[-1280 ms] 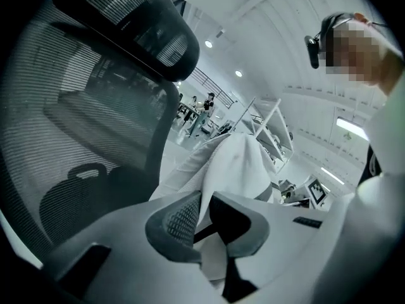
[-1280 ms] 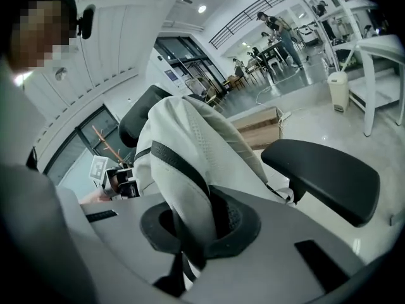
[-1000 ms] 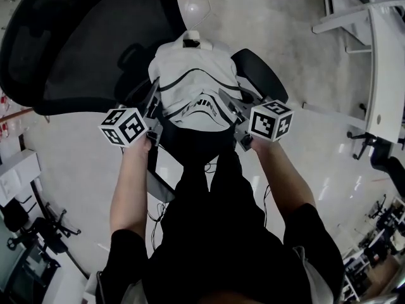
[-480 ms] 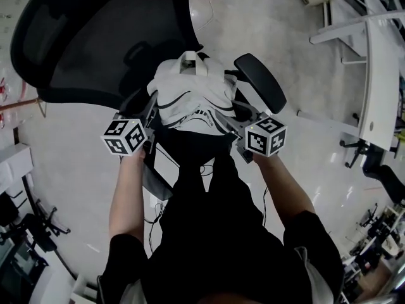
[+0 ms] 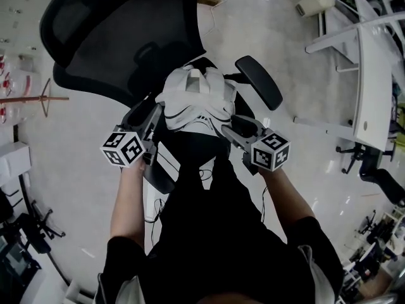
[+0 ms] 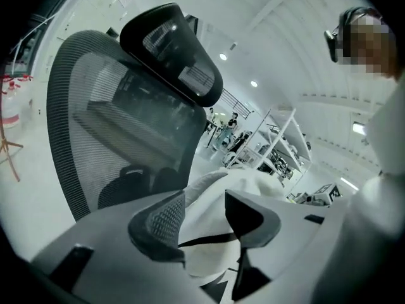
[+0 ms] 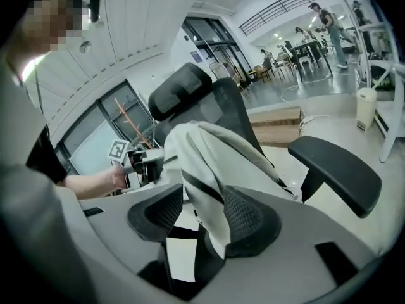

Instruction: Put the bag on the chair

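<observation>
The white bag [image 5: 196, 97] with black stripes sits on the seat of the black mesh office chair [image 5: 126, 43], leaning near the backrest. My left gripper [image 5: 150, 114] is at the bag's left side and my right gripper [image 5: 235, 125] at its right, both slightly in front of it. Both sets of jaws have just been opening and now stand wide, with no pad pressing on the fabric. In the left gripper view the bag [image 6: 212, 192] shows beyond the open left gripper [image 6: 204, 223]. In the right gripper view the bag [image 7: 209, 157] hangs just beyond the open right gripper [image 7: 202, 223].
The chair's right armrest [image 5: 259, 81] juts out beside my right gripper. A white desk [image 5: 373, 75] and a white bin [image 5: 316, 2] stand at the right. Other office chairs [image 5: 19, 220] are at the lower left, and a thin wooden stand [image 5: 31, 97] at the left.
Both grippers opened and let go of the bag, then drew back from it toward the person. The bag stays on the chair seat.
</observation>
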